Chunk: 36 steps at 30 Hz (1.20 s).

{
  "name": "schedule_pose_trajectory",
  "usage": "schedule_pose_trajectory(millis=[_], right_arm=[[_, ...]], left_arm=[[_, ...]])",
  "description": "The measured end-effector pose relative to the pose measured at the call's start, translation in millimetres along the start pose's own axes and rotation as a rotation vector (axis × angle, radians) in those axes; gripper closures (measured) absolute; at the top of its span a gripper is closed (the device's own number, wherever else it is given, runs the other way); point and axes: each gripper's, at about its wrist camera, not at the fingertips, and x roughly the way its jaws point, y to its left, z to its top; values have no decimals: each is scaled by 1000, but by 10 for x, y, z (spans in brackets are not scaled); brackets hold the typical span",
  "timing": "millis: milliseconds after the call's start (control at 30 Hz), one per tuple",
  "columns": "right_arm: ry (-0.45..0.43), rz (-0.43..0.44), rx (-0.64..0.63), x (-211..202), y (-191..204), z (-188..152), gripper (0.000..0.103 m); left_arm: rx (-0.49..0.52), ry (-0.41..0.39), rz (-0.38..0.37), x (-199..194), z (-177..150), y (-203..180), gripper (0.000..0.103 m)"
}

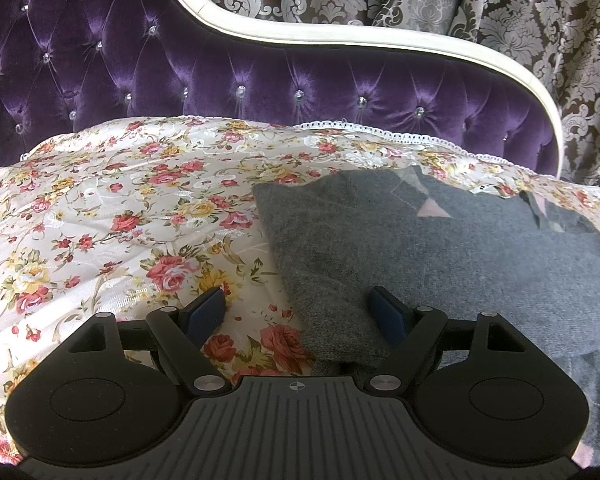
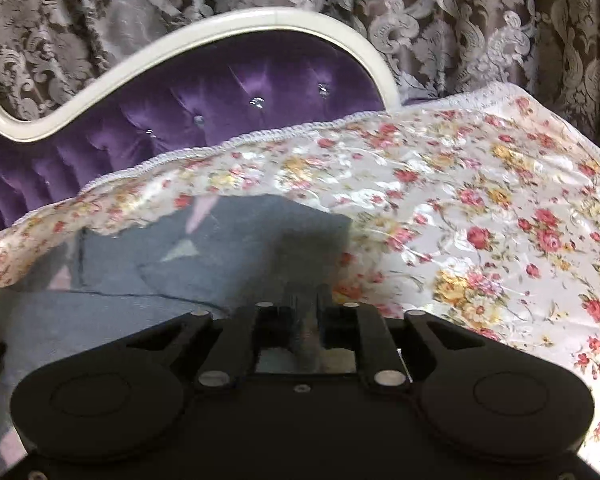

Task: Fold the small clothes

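Right gripper (image 2: 306, 312) clamped on grey knitted wool garment (image 2: 236, 252) over floral satin bedspread (image 2: 480, 208); left gripper (image 1: 300, 312) released, straddling its edge.

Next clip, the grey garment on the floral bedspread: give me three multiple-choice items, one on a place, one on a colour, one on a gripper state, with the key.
1. Where does the grey garment lie?
A. on the floral bedspread
B. over the headboard
C. on the floor

2. What colour is the tufted headboard?
A. green
B. purple
C. white

3. How is the left gripper?
A. shut on the garment
B. shut on nothing
C. open, with the garment's edge between its fingers

Key:
1 A, the garment lies flat on the flowered cover.
2 B, the buttoned velvet is purple inside a cream frame.
3 C, the blue pads stand wide apart and neither presses the cloth.
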Motion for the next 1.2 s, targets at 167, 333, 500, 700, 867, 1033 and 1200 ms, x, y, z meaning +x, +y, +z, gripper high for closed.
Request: schedule_pose_trajectory(millis=[167,333,500,700,867,1033,1200], right_arm=[[-62,64,-29,-201,67,-105,58],[-6,183,-176,-105,318,-266,64],[38,52,-175,87,237,-288,74],[-50,97,-293,-236,594,-335,59],[1,43,-438,-2,800,-610,55],[-36,61,-384,-236,714,-535,22],[-111,101,-309,-727,552,-507,16]], left_arm=[[1,2,1,5,4,-1,24],[2,3,2,6,4,-3,24],[3,2,4,8,1,-4,24],[5,6,5,15,3,-6,24],[1,27,4,36,48,3,23],[-73,85,-10,-115,146,69,23],[-51,71,-44,-630,106,23,23]])
